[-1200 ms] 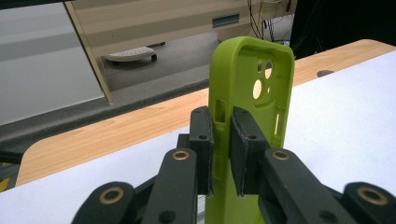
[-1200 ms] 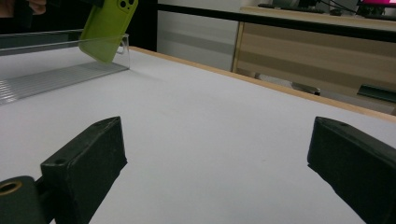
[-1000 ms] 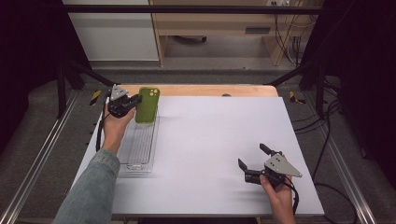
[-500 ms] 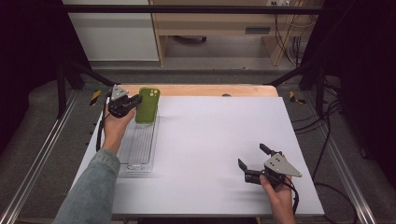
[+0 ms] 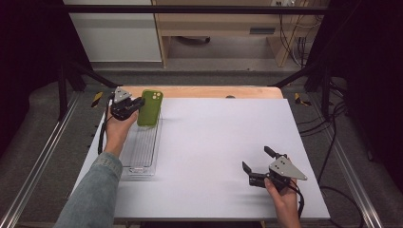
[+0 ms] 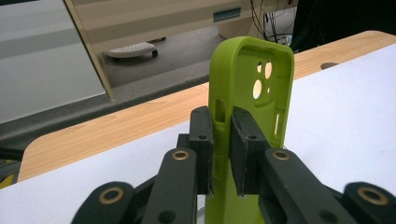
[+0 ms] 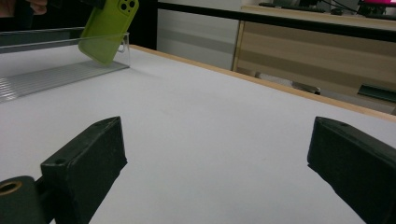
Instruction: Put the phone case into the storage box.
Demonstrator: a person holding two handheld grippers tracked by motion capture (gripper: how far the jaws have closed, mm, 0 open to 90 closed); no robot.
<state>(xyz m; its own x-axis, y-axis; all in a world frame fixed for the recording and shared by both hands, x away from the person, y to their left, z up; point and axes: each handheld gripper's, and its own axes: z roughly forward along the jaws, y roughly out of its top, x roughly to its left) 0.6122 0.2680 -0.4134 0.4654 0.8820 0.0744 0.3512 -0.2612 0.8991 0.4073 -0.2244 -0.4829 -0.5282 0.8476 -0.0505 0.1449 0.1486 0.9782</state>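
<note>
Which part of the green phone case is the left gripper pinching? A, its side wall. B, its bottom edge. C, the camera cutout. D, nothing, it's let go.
A: the left gripper has its fingers shut on the side wall of the green phone case, below the camera holes.

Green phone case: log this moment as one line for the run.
left tool: shut on green silicone phone case, upright over clear plastic tray | right tool: open, empty, on white table

The phone case (image 6: pixel 252 116) runs off the bottom edge in the left gripper view, its lower end hidden behind the fingers (image 6: pixel 201 149).
</note>
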